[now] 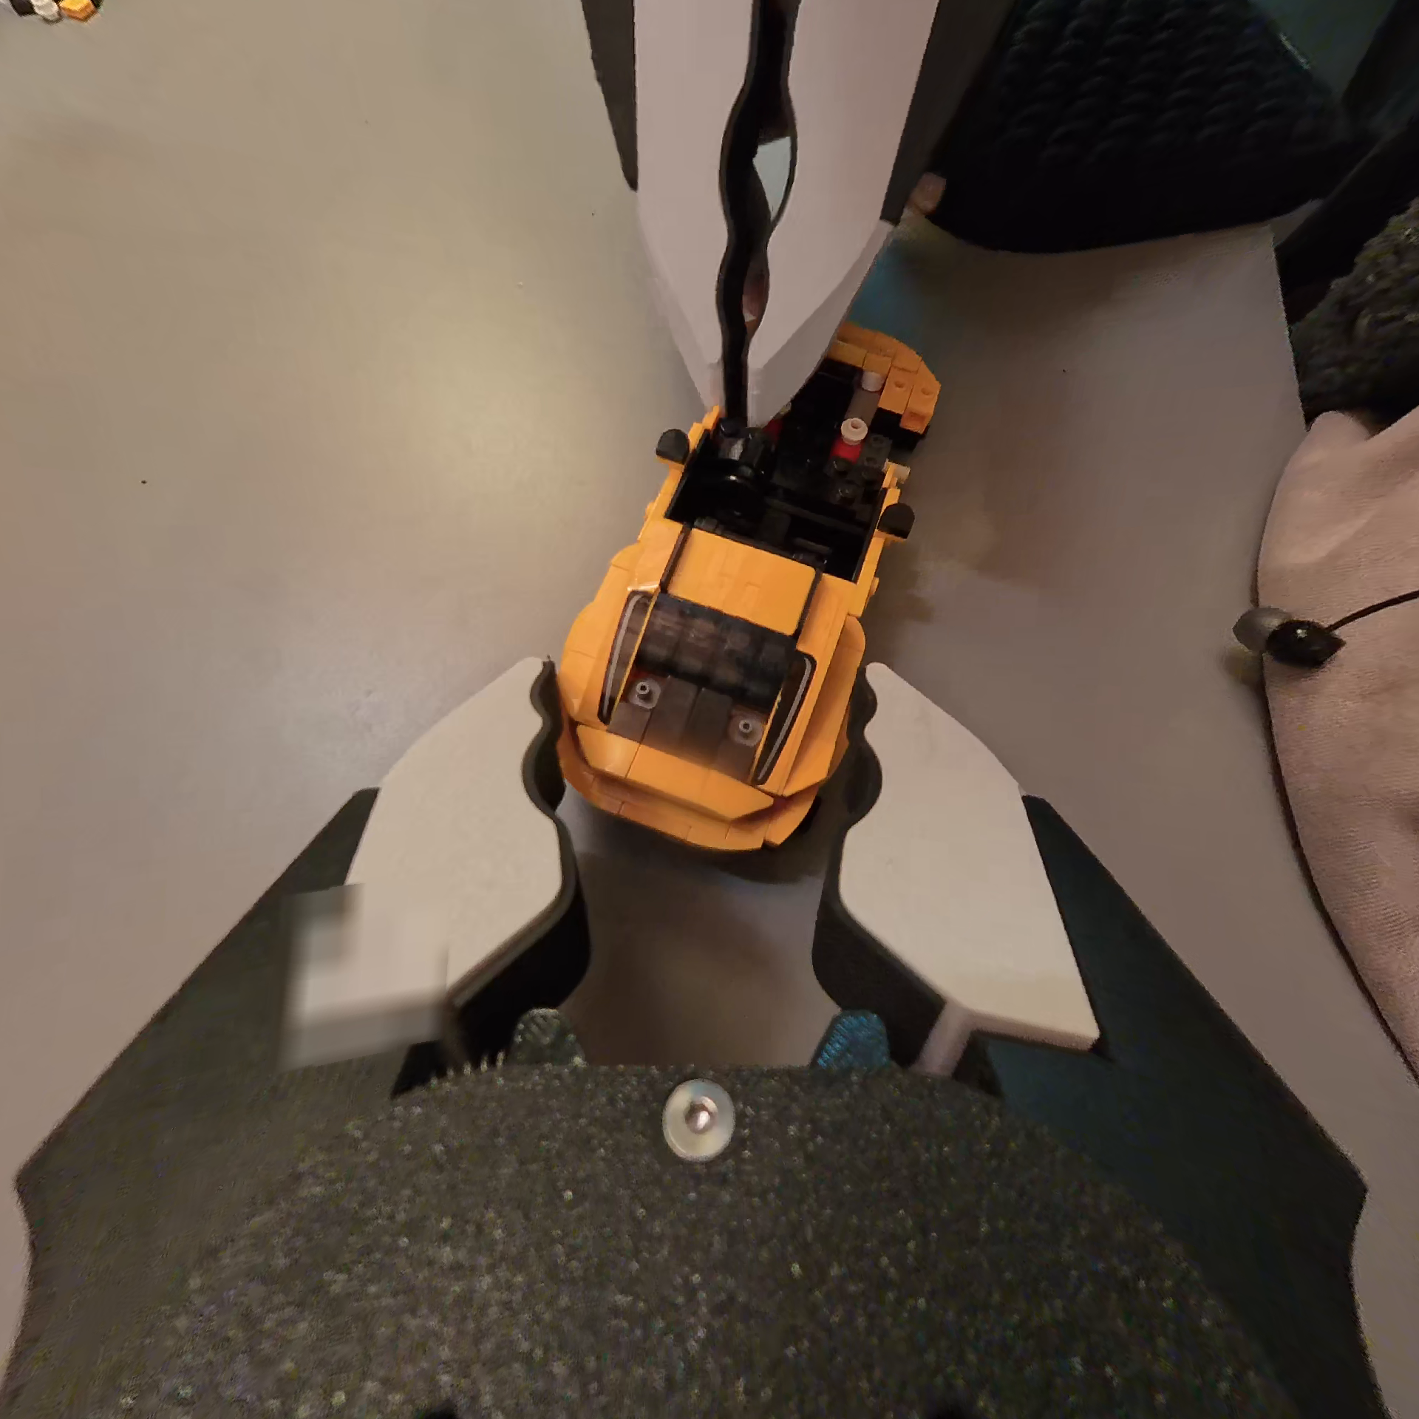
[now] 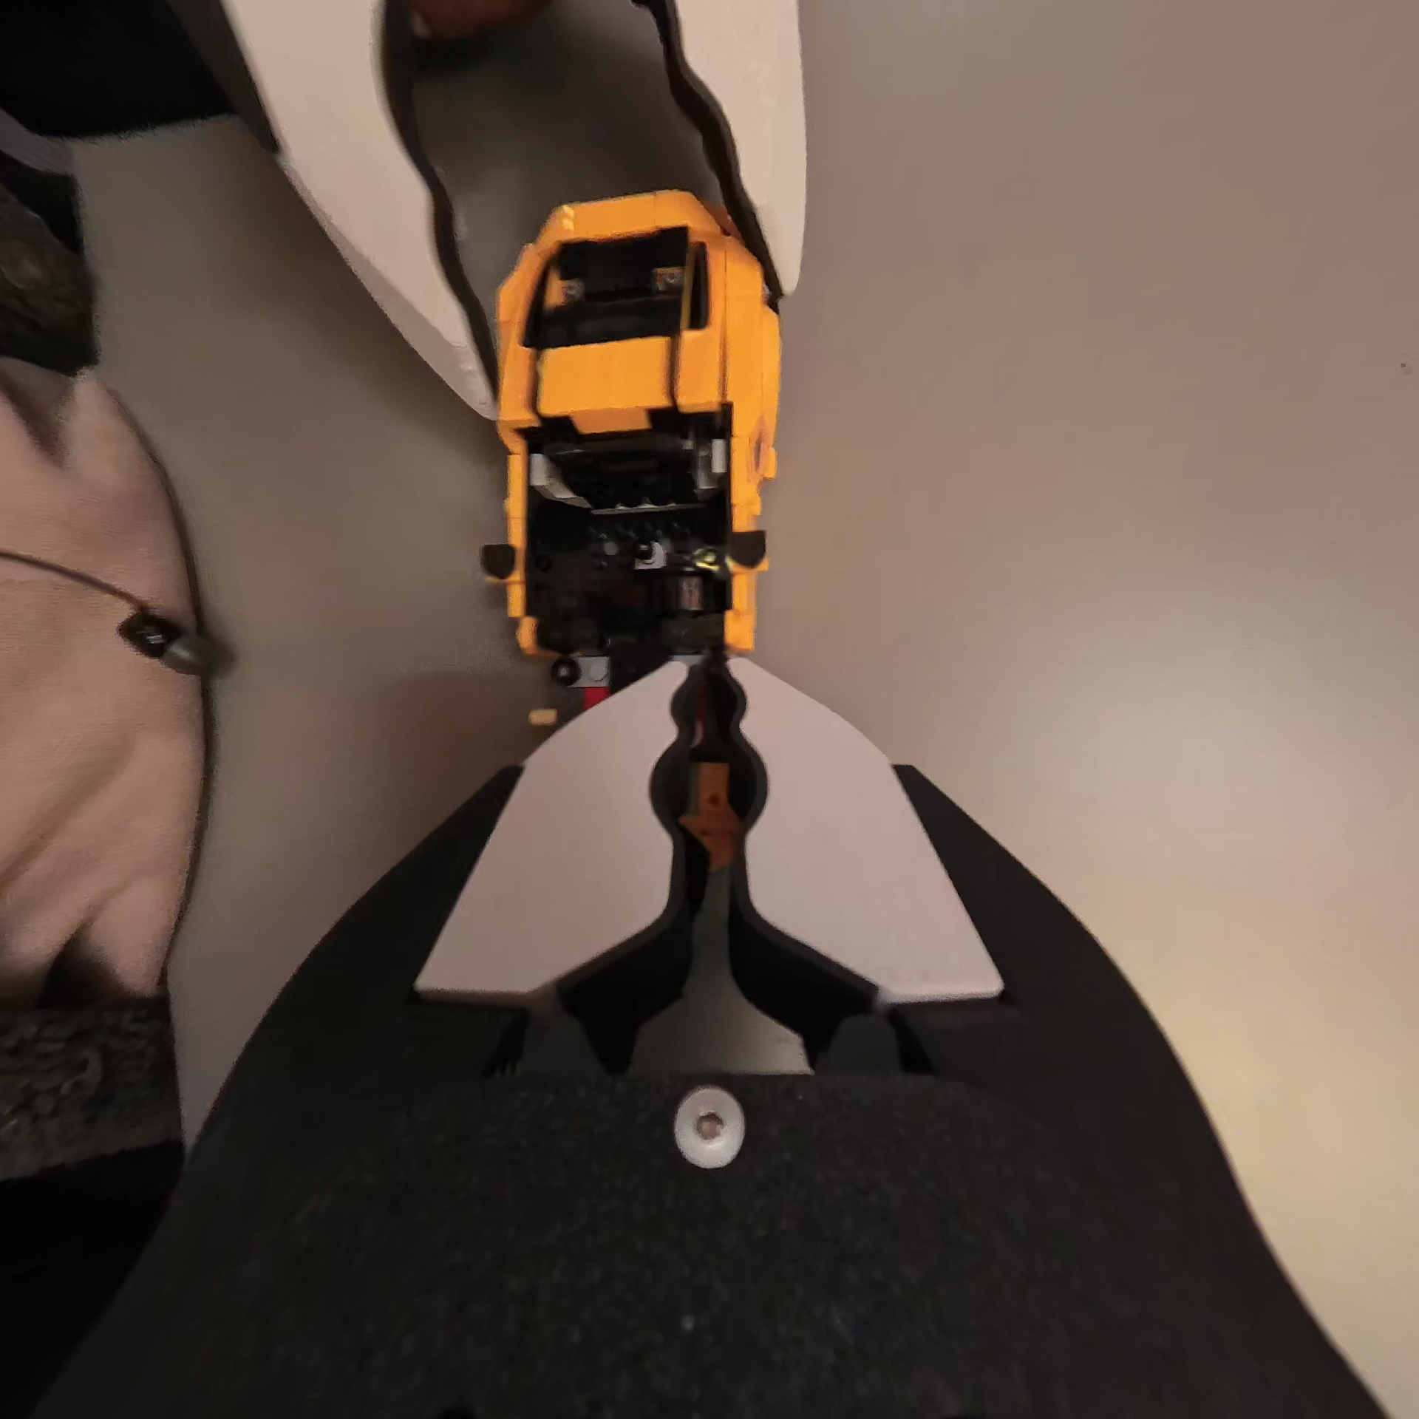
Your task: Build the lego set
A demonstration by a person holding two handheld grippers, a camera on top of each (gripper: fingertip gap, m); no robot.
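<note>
- At twelve o'clock from the left hand-held gripper (image 1: 702,737), fingers apart and bracketing its nose, the orange lego car (image 1: 737,614) is sitting on the grey surface (image 1: 269,461).
- Right hand-held gripper (image 2: 702,668), closed on a small dark piece (image 2: 710,676), is seating it in the cockpit; pressing down squarely probably comes next.

Car rear: the orange lego car (image 1: 737,614) has its tail covered by the right gripper (image 1: 733,399) tips.
Held piece: a small black part at the right gripper (image 2: 710,668) tips, too small and blurred to identify.
Loose bricks (image 1: 57,9): far left of the left gripper, cut off by the top edge.
Right wrist view: blurred throughout.
</note>
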